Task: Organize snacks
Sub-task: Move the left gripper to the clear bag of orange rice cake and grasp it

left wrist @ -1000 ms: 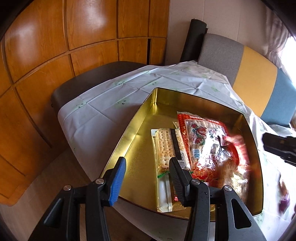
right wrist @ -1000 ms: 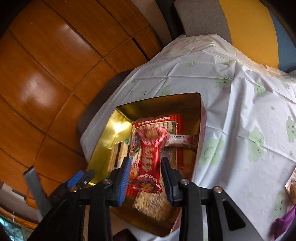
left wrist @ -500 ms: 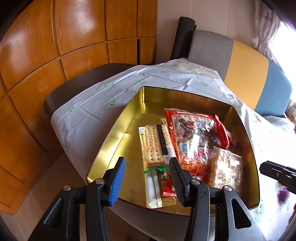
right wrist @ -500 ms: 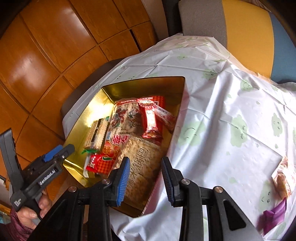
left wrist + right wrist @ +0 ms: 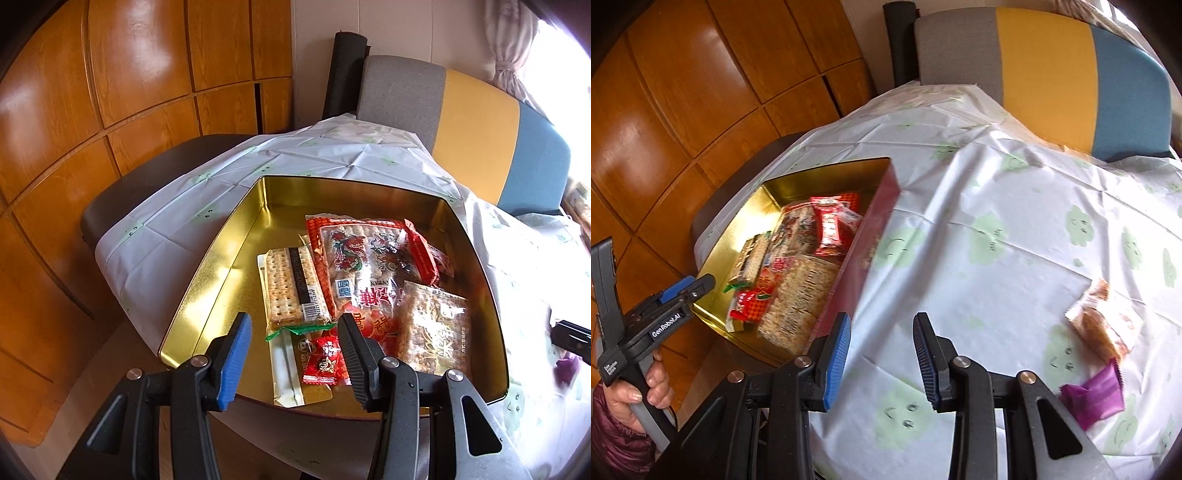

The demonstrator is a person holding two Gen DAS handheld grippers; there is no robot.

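Note:
A gold tin (image 5: 218, 266) sits on the table's left end and holds several snack packs: a cracker pack (image 5: 291, 288), a red dragon-print pack (image 5: 365, 258), a brown crisp pack (image 5: 436, 325) and a small red candy (image 5: 325, 360). The tin also shows in the right wrist view (image 5: 753, 210). My left gripper (image 5: 293, 343) is open and empty over the tin's near edge. My right gripper (image 5: 881, 356) is open and empty over the tablecloth, right of the tin. A clear pack of brown snack (image 5: 1104, 321) and a purple wrapper (image 5: 1095, 397) lie on the cloth at right.
The table wears a white cloth with green smiley prints (image 5: 997, 229). A grey, yellow and blue chair back (image 5: 1052, 66) stands behind it. Wood-panelled cabinets (image 5: 110, 110) line the left side. A dark seat (image 5: 147, 173) sits beside the table's left edge.
My right gripper has let go of a red snack pack into the tin and drawn back to the right over the cloth. My left gripper has pulled back a little.

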